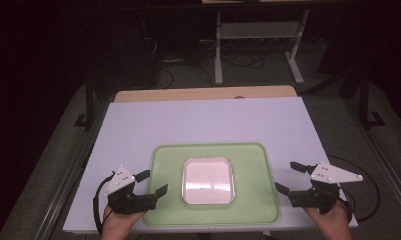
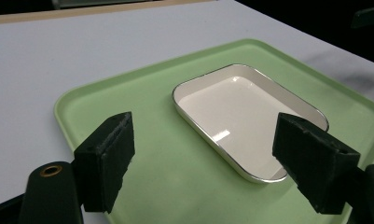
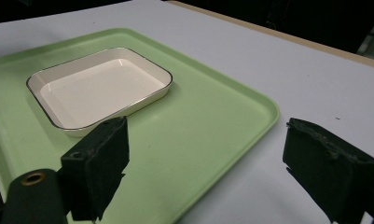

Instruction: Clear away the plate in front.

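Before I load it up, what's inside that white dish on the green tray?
Nothing: the white dish shows a bare glossy floor with light glare in all views. It rests on the green tray, which hides whatever lies beneath it.

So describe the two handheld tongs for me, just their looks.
Both tongs are black. The left tongs and right tongs each carry a grey three-cornered plate dotted with small marks on top, and a black cable trails from each. Up close, the pads are blocky black foam, with a brass-ringed hole beside them.
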Available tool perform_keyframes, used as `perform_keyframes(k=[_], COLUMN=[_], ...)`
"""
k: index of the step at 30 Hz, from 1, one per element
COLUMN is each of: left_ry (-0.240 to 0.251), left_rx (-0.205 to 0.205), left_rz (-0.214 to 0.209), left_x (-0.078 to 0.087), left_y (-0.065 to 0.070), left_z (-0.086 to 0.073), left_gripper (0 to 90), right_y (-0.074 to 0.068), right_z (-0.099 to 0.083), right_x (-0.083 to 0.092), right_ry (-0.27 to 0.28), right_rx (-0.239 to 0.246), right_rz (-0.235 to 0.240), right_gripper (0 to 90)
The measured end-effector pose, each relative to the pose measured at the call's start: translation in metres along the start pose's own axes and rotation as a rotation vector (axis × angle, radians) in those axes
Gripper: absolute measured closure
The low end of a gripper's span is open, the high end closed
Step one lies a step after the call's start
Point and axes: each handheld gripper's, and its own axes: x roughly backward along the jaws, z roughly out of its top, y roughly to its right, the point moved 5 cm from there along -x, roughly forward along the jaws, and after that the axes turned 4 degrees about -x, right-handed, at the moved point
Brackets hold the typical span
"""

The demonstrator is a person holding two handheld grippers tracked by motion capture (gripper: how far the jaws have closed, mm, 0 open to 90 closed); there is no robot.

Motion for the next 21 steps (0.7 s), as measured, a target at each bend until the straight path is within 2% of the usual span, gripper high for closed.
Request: perform_keyframes(k=[4, 14, 21], left_ry=[0.002, 0.003, -0.008], left_rx=[-0.024, -0.032, -0.057], left_rz=[0.009, 0.026, 0.053], left_x=[0.002, 0.007, 0.011], left_y=[0.002, 0.001, 0.002], left_z=[-0.003, -0.013, -0.021], left_gripper=[20.0, 19.9, 19.9], right_y=[0.0, 0.0, -0.002], right_z=[0.0, -0.002, -0.003], right_x=[0.0, -0.002, -0.003], right_ry=[-0.004, -0.012, -0.022], right_rx=[0.001, 0.002, 0.004], right_rz=[0.0, 0.006, 0.016], right_gripper=[13.6, 13.6, 13.6])
